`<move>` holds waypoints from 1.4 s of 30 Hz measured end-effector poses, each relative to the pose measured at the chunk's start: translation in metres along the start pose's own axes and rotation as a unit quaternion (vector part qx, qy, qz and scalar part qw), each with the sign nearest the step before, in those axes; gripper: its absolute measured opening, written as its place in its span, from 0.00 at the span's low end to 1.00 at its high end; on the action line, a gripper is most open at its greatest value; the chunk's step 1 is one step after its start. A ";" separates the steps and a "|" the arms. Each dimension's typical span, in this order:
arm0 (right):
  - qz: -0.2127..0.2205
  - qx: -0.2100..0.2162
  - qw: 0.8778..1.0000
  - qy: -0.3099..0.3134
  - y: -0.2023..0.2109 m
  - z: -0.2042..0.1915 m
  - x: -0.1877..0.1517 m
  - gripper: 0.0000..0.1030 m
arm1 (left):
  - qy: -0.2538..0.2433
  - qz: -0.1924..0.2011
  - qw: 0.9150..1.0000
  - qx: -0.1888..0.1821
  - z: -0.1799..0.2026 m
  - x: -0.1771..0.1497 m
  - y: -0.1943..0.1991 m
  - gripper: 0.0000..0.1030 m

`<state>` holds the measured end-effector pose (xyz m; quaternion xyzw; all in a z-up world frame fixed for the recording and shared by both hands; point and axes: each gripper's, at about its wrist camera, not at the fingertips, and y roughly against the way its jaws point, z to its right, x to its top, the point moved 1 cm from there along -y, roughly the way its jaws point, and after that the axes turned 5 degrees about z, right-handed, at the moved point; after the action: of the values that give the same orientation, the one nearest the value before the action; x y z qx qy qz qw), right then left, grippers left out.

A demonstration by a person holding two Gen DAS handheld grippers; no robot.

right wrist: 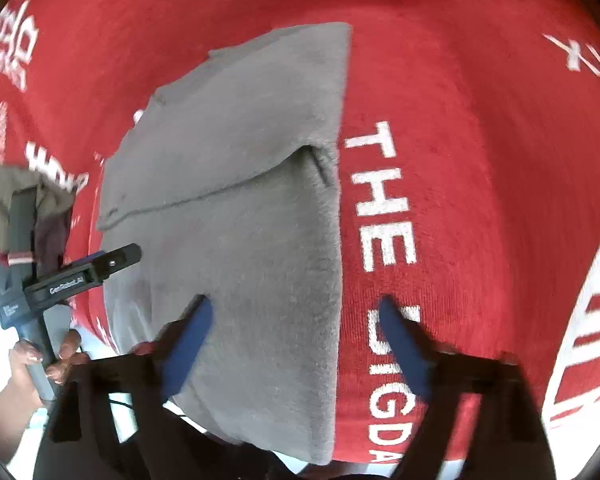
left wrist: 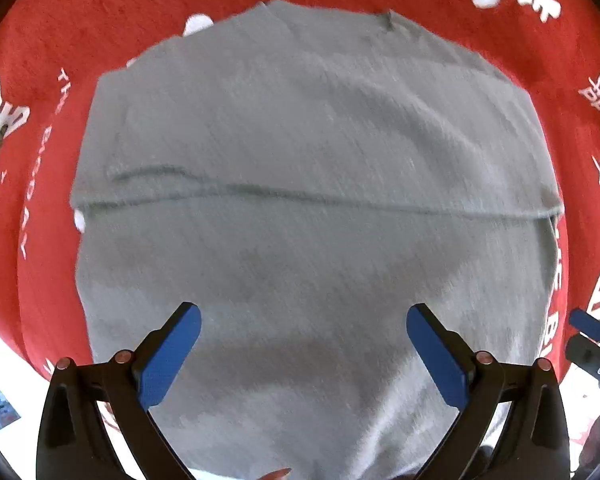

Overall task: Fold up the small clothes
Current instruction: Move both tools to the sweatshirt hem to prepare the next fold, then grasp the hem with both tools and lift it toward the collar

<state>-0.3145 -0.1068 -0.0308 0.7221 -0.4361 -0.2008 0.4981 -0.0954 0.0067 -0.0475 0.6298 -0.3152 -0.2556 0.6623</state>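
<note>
A grey folded garment (left wrist: 300,140) lies flat on a red cloth with white lettering (left wrist: 100,8). A fold edge crosses it from left to right. My left gripper (left wrist: 303,320) is open and empty, hovering over the garment's near half. In the right wrist view the same garment (right wrist: 240,200) lies left of centre. My right gripper (right wrist: 296,312) is open and empty above the garment's right edge, one finger over grey fabric, one over the red cloth (right wrist: 480,160). The left gripper (right wrist: 100,264) shows at the left, held by a hand.
A pile of other clothes (right wrist: 28,200), olive and dark, lies at the left of the red cloth. A white surface (left wrist: 4,380) shows past the cloth's near edge. The right gripper's tip (left wrist: 588,324) shows at the right edge of the left wrist view.
</note>
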 end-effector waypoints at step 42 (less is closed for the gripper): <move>-0.122 0.012 0.992 -0.036 -0.065 -0.005 -0.193 0.89 | -0.025 -0.059 0.990 -0.128 -0.184 -0.240 -0.048 1.00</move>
<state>-0.3872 0.0641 -0.1151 0.7684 -0.3646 -0.2803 0.4451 -0.1174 0.3030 -0.1192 0.5508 -0.2588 -0.3486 0.7129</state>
